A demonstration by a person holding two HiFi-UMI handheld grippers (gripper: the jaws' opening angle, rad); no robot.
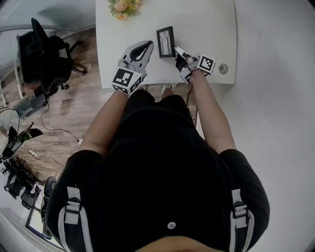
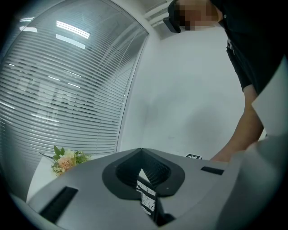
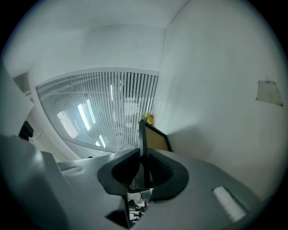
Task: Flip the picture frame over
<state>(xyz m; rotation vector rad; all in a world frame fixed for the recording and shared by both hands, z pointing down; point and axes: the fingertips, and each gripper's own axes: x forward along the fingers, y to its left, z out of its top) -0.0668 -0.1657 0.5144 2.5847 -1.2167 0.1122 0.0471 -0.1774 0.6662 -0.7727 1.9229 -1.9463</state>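
Observation:
The black picture frame (image 1: 165, 42) lies near the front edge of the white table (image 1: 206, 24), its tree print facing up. My right gripper (image 1: 176, 48) is at the frame's near right corner. In the right gripper view its pads are closed on the frame's thin edge (image 3: 143, 134), and the brown back (image 3: 156, 140) shows beside it. My left gripper (image 1: 149, 44) hovers just left of the frame with its tips together and nothing held. Through the gap behind those tips, the left gripper view shows a strip of the tree print (image 2: 146, 197).
A bunch of flowers (image 1: 123, 7) sits at the table's far left, also in the left gripper view (image 2: 65, 160). A small round fitting (image 1: 223, 68) is near the front right corner. An office chair (image 1: 44, 56) and cables are on the floor to the left.

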